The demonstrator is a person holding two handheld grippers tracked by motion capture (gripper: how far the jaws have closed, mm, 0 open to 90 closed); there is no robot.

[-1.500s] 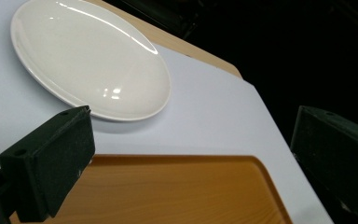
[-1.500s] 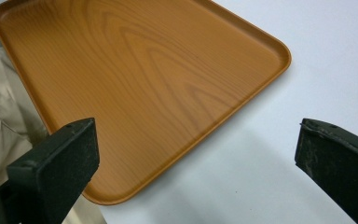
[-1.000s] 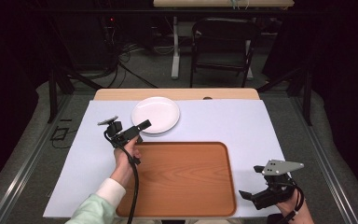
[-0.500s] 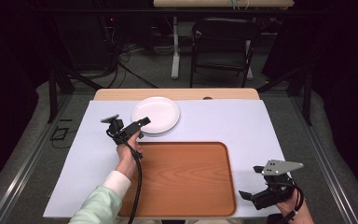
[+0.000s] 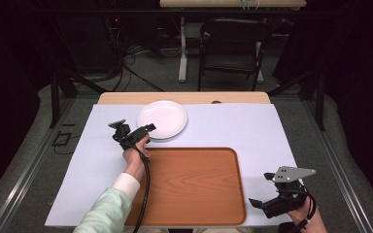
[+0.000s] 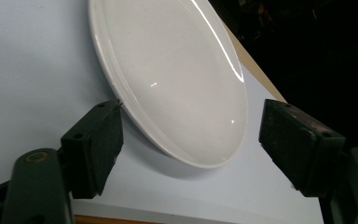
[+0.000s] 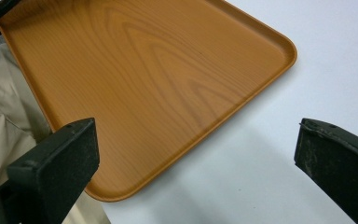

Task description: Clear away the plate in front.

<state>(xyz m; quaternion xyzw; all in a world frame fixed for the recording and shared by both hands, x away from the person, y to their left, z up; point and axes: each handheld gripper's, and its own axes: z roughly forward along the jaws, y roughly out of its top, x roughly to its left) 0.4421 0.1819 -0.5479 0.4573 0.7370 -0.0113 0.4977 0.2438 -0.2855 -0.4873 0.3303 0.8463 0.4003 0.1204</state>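
Observation:
A white round plate [image 5: 162,119] lies on the pale sheet at the back of the table. My left gripper [image 5: 145,129] hovers at its near-left rim, jaws open. In the left gripper view the plate [image 6: 177,79] tilts between the two black jaws, its lower edge inside the gap and no jaw touching it. A wooden tray [image 5: 189,184] lies empty in front of the plate. My right gripper [image 5: 255,203] rests at the table's near right corner, open; its view looks over the tray's corner [image 7: 158,88].
The pale sheet [image 5: 252,131] covers most of the wooden table, whose bare back edge [image 5: 184,97] shows behind the plate. A dark chair [image 5: 233,48] and cables stand on the floor beyond. A light green sleeve [image 5: 108,208] comes in at the bottom.
My left gripper has moved forward and a little right toward the plate's rim. The right gripper has stayed in place.

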